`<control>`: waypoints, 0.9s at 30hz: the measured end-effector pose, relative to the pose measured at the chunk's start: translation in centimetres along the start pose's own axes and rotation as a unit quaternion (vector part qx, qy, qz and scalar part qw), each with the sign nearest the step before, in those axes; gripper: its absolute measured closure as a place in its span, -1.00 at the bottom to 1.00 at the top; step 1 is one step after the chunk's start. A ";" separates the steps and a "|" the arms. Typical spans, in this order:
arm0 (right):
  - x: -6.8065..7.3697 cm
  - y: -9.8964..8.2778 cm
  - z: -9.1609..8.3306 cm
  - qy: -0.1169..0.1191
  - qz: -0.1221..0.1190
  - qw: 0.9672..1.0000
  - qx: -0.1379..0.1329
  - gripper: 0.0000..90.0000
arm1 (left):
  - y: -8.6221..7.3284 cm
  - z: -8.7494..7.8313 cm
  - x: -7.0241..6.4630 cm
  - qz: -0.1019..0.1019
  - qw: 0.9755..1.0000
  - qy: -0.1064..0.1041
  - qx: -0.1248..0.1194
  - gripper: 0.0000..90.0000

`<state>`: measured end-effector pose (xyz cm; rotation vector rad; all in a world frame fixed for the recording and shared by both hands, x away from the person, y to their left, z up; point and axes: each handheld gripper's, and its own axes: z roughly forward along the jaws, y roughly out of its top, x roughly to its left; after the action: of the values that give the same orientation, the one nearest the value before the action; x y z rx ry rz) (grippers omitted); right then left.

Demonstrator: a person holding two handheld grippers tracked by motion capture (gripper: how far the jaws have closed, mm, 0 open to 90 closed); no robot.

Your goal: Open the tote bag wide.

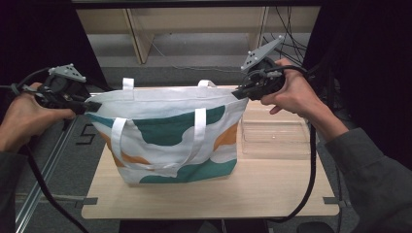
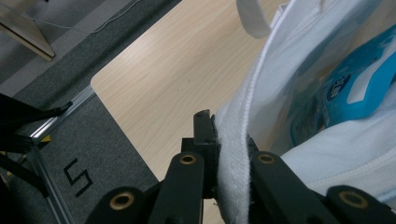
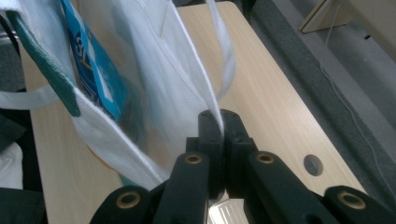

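Your left tool [image 1: 92,105] and right tool [image 1: 239,94] each clamp the tote bag's [image 1: 170,141] rim at opposite ends, holding it upright mid-surface [image 1: 272,194]. Pull unevenly and the hem could slip free, sagging over the blue packet [image 2: 355,88] inside.

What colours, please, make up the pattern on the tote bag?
White tote bag with green and orange wavy patches, clearest in the high view.

Your right gripper [image 3: 219,122] pinches the bag [image 3: 159,84] rim; a blue pack [image 3: 95,70] sits inside, table [image 3: 271,93] beneath.
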<state>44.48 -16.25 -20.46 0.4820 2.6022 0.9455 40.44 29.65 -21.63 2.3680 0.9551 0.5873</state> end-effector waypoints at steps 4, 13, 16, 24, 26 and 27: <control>0.3 -0.6 0.9 -0.002 0.018 1.000 0.013 0.97 | -0.6 1.7 -0.1 -0.004 1.000 -0.004 0.010 0.92; 0.1 -2.6 3.3 0.004 0.014 1.000 0.018 0.97 | -1.8 4.6 -0.7 0.005 0.999 -0.014 0.037 0.90; 0.2 -2.9 3.4 0.006 0.021 1.000 0.017 0.97 | -2.1 4.9 -0.8 0.002 0.999 -0.016 0.037 0.90; 0.5 -4.1 4.0 0.010 0.043 0.999 0.017 0.95 | -3.2 5.5 -1.8 0.000 0.998 -0.030 0.057 0.88; 0.5 -4.3 4.2 0.015 0.046 0.999 0.014 0.95 | -3.3 5.7 -1.8 -0.002 0.998 -0.033 0.054 0.88; 0.4 -4.5 4.3 0.013 0.044 0.999 0.015 0.95 | -3.5 6.1 -1.8 -0.005 0.998 -0.032 0.049 0.88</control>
<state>44.97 -16.97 -26.66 0.5996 2.6415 0.9464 40.85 28.69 -28.82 2.4520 0.9864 0.4666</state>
